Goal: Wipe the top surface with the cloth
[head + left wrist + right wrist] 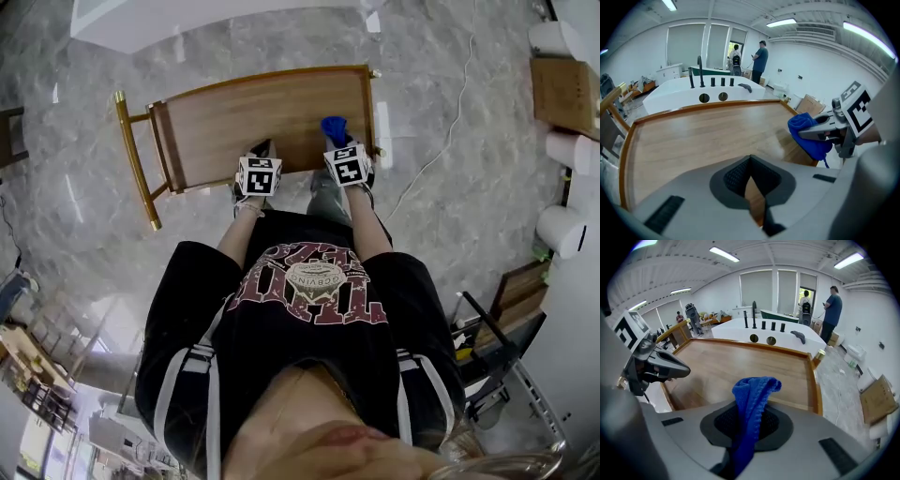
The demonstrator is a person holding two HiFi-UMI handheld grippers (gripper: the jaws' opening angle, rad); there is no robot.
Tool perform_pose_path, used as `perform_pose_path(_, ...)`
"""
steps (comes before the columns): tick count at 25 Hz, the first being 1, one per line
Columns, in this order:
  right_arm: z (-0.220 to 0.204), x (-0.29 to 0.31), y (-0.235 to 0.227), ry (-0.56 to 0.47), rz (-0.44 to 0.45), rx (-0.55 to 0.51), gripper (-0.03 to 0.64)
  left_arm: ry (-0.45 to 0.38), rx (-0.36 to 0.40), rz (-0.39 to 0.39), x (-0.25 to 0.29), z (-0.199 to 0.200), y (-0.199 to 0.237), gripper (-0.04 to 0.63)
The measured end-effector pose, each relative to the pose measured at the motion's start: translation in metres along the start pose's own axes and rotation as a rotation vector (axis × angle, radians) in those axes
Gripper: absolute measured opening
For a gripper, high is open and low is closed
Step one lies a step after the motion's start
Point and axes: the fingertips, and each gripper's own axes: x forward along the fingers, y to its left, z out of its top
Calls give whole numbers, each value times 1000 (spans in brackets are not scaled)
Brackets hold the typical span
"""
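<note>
Two hand-held grippers reach over the near edge of a wooden tabletop (253, 122). The left hand-held gripper (750, 161) has its jaws closed on nothing, with bare wood beyond them. The right hand-held gripper (749, 416) is clamped on a blue cloth (752, 392), which bunches upright above its jaws near the tabletop's right near corner; whether it touches the wood cannot be told. The tabletop has a raised orange-brown rim and a gold-coloured frame (136, 159). Grey marble floor (450, 75) surrounds it. Beyond are a white counter (670, 93), ceiling strip lights (724, 254) and a standing person (833, 305).
</note>
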Motion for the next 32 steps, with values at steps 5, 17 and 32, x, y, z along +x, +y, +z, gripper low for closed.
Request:
perform_pose_path(5,14,11,39,-1,71,-52,55,-28,-38,34,-13,0,17,48)
perform_pose_path(17,66,18,97,-79,193,-51,55,-111,-79,59,-43,19,30,48)
perform_pose_path(32,189,-35,128,-381,267,-52,55,-370,-33,107,-110,119,42,48)
